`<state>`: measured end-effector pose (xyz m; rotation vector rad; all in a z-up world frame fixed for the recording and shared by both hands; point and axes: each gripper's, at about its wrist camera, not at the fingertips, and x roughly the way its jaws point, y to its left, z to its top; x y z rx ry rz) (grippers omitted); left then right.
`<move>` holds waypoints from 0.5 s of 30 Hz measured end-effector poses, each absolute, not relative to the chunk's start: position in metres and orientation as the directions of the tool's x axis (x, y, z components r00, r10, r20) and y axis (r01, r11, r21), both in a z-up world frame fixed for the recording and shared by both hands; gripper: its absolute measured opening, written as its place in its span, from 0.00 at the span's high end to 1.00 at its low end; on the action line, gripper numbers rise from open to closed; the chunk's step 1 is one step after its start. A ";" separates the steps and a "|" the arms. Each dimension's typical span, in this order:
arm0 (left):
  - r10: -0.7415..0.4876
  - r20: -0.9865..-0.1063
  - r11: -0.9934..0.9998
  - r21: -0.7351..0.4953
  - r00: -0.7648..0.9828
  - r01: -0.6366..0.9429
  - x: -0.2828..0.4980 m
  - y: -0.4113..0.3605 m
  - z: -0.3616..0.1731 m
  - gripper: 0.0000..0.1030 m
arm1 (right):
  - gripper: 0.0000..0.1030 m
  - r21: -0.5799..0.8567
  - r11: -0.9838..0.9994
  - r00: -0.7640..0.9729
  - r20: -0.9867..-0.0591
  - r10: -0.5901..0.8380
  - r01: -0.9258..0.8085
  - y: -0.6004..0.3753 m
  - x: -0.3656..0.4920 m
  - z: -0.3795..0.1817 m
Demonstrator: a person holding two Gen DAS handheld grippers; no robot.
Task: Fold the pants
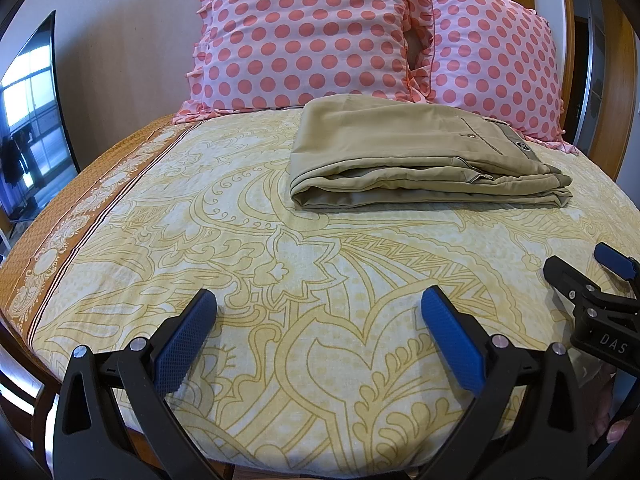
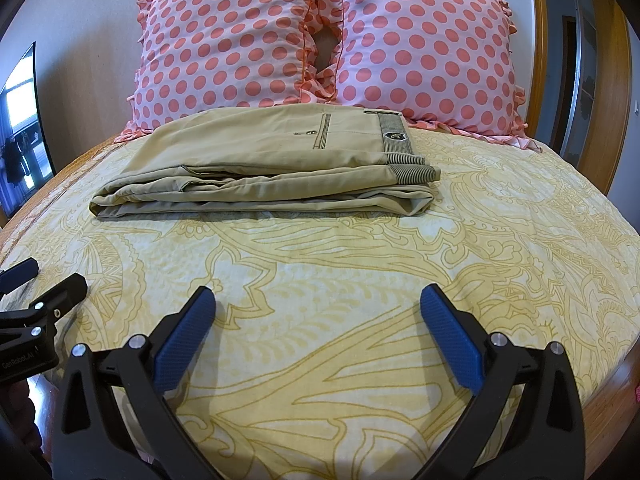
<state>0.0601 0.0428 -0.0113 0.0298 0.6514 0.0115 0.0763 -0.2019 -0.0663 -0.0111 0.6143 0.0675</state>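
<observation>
Left gripper jaws wide apart, empty, low over the bedsheet at the bed's near edge. Khaki pants already a flat folded stack ahead and rightward, long axis left-right, waistband at the right end, just in front of the polka-dot pillows. Right gripper also spread, empty; pants lie ahead of it, slightly left (so roughly equidistant, both well apart). Smooth woven cotton, soft stacked edges, ribbed waistband, small badge. Task looks essentially finished.
</observation>
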 end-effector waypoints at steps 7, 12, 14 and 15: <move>0.021 -0.603 1.000 0.031 0.798 -0.003 0.060 0.043 -0.011 0.01 | 0.02 0.010 0.998 0.816 -0.575 0.059 -0.065 -0.201 0.076 -0.067; 0.021 -0.603 1.000 0.031 0.798 -0.003 0.060 0.043 -0.012 0.01 | 0.02 0.010 0.998 0.816 -0.575 0.058 -0.064 -0.201 0.076 -0.067; 0.020 -0.602 1.000 0.031 0.798 -0.001 0.060 0.044 -0.012 0.01 | 0.02 0.010 0.998 0.816 -0.575 0.058 -0.064 -0.201 0.077 -0.067; 0.020 -0.602 1.000 0.031 0.798 -0.002 0.060 0.044 -0.012 0.01 | 0.02 0.010 0.998 0.817 -0.574 0.057 -0.063 -0.201 0.076 -0.067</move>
